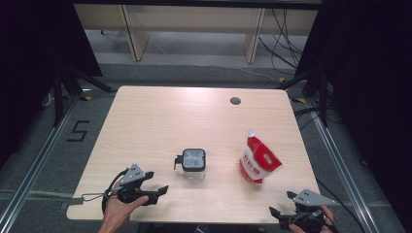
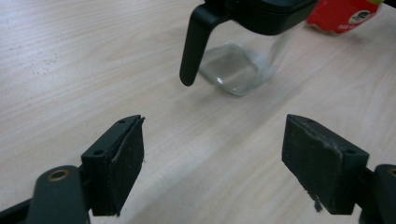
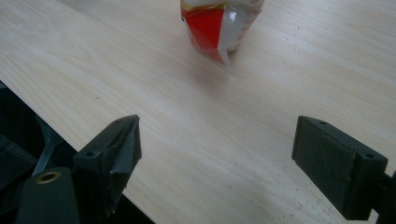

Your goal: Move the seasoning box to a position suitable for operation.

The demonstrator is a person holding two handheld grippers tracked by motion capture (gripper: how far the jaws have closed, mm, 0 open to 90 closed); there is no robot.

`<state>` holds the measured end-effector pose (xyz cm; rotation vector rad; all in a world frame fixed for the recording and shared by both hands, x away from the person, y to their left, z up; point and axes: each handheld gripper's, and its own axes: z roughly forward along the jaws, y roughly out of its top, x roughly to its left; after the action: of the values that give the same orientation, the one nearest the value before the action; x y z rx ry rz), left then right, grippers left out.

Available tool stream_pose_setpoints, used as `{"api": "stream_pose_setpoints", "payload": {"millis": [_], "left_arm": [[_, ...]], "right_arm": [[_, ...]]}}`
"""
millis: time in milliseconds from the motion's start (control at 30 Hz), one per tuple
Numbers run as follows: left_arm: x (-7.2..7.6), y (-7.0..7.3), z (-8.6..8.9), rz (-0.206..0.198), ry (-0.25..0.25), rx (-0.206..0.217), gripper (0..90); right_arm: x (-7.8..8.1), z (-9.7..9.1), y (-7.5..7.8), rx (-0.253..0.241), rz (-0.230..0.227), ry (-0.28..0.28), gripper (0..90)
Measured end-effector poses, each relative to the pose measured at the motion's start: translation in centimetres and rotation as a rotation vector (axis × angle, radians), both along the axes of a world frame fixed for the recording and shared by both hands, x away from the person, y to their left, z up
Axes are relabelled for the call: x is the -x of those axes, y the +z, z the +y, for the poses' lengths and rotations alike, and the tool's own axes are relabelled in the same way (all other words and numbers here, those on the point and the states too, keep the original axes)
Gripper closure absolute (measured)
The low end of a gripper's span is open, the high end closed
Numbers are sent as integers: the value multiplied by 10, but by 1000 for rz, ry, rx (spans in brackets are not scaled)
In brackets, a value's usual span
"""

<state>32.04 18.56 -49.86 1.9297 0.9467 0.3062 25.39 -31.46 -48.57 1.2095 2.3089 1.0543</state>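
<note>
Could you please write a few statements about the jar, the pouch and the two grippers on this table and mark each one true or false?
1. The left gripper has its jaws open with nothing between them. True.
2. The glass jar lies on its side. False: it stands upright, its black lid on top.
3. The red and white pouch is to the right of the jar in the high view. True.
4. The right gripper is closed on the pouch. False: its jaws are open and short of the pouch.
5. The jar stands on the pouch. False: both rest apart on the wooden table.
</note>
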Motion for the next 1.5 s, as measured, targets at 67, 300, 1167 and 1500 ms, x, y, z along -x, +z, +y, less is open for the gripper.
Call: {"api": "stream_pose_setpoints", "payload": {"millis": [67, 300, 1167, 1500], "left_arm": [[-8, 0, -2, -8, -12, -14, 235], [-21, -1, -8, -24, -23, -18, 293], [-58, -2, -44, -132, -91, -90, 592], [-60, -2, -44, -174, -135, -118, 740]], "right_arm": [[2, 2, 0, -8, 16, -16, 166], [0, -1, 1, -3, -13, -2, 164], [1, 4, 0, -3, -17, 9, 210], [1, 4, 0, 4, -28, 26, 224]]}}
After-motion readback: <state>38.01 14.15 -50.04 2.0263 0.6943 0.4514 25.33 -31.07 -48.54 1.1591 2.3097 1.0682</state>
